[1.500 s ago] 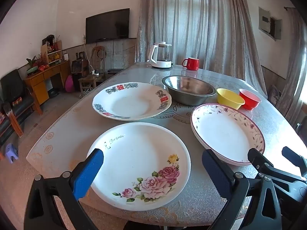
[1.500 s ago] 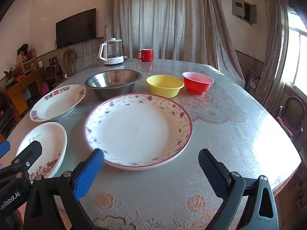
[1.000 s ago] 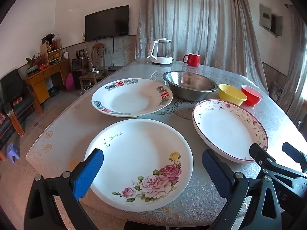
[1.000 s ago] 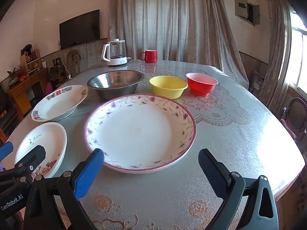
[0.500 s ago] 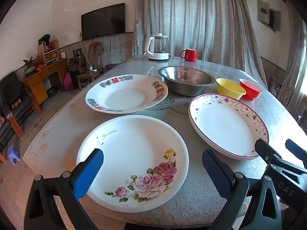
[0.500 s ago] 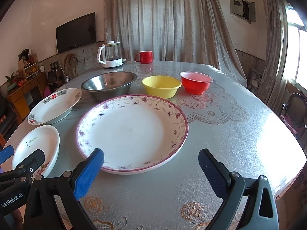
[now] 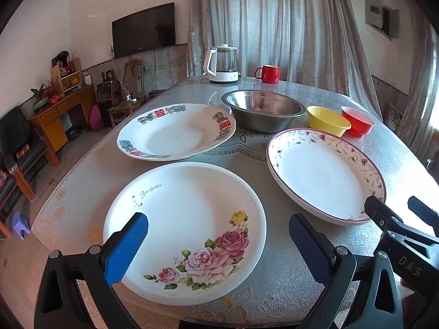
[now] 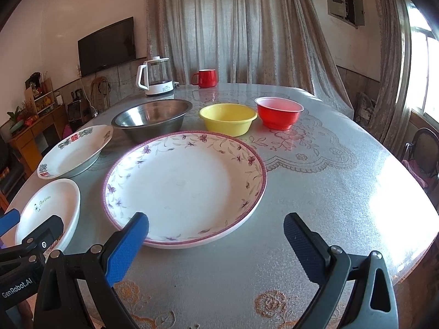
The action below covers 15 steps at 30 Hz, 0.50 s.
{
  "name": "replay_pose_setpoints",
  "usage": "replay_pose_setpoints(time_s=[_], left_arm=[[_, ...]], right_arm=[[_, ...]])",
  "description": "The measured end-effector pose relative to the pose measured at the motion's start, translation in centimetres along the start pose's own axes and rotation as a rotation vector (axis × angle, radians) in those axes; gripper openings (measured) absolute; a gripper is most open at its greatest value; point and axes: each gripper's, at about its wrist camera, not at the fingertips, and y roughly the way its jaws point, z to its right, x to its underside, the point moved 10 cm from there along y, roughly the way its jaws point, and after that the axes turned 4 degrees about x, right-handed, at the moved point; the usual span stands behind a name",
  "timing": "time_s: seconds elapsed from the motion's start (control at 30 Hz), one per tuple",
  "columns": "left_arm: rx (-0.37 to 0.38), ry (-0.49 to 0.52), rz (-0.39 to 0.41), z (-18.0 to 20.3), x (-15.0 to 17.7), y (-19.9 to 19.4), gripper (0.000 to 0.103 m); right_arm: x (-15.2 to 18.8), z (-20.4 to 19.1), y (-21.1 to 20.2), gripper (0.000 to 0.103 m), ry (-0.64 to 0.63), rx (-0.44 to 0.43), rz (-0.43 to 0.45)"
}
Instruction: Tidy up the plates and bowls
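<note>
The left gripper (image 7: 218,242) is hanging wide open over the near edge of the rose plate (image 7: 186,230), holding nothing. The right gripper (image 8: 216,235) is also wide open, with nothing in it, just in front of the purple-flower plate (image 8: 183,186). A third plate with red marks (image 7: 175,131) is sitting farther back on the left. Behind the plates, a metal bowl (image 8: 152,119), a yellow bowl (image 8: 227,119) and a red bowl (image 8: 278,112) are standing in a row on the table (image 8: 329,192). A kettle (image 8: 156,79) and a red mug (image 8: 205,78) are sitting at the far side.
</note>
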Motion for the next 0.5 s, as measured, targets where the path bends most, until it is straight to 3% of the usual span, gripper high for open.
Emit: replay_pose_setpoints(time_s=[0.5], left_arm=[[0.011,0.006,-0.015,0.36,0.1,0.43,0.103]], right_arm=[[-0.17,0.21,0.27,0.101,0.004,-0.006,-0.003]])
